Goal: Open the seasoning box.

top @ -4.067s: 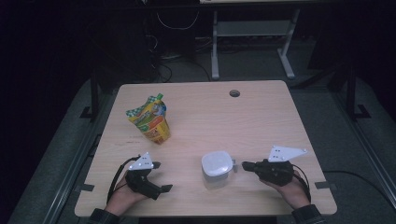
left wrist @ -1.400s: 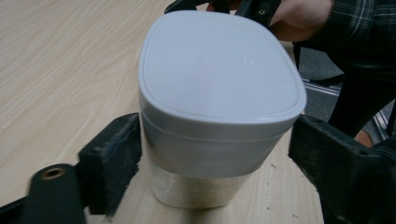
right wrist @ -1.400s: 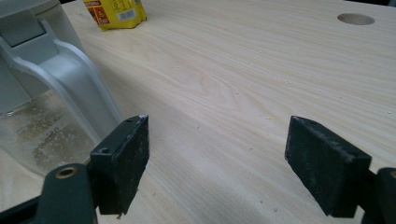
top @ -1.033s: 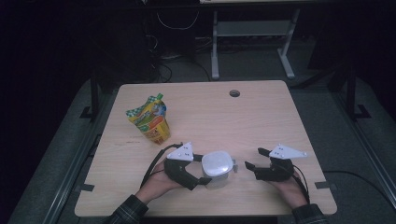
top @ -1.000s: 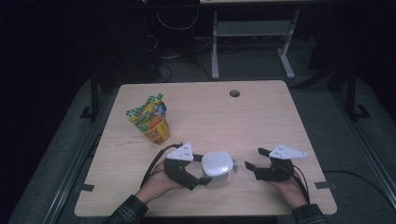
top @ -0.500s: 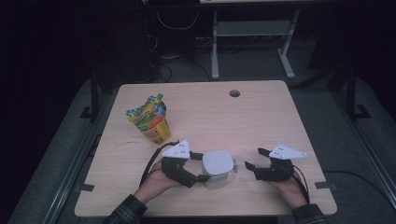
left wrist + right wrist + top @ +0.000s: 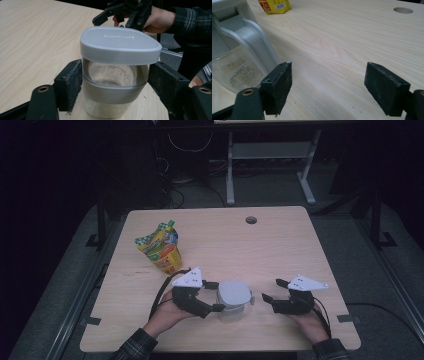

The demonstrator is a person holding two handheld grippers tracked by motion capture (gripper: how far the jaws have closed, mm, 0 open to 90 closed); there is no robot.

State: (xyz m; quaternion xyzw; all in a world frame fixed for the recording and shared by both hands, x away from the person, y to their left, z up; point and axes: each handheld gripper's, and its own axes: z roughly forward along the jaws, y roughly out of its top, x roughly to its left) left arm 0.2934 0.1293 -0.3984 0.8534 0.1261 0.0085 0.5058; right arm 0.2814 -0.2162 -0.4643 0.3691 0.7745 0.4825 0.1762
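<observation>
The left gripper [image 7: 113, 82] brackets the lidded clear container [image 7: 115, 75], jaws not visibly clamped; the right gripper [image 7: 328, 85] waits beside it, released; lid unopened.

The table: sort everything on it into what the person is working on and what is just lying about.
In use:
jar, lid on, between the left claw pads
right claw, open, empty, beside the jar

Lying about:
snack pouch, standing far left
cable hole in the table

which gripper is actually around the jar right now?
The left gripper: its jaws sit on either side of the lidded clear jar, pads at the glass. The right gripper is open beside the jar, over bare table.
</observation>
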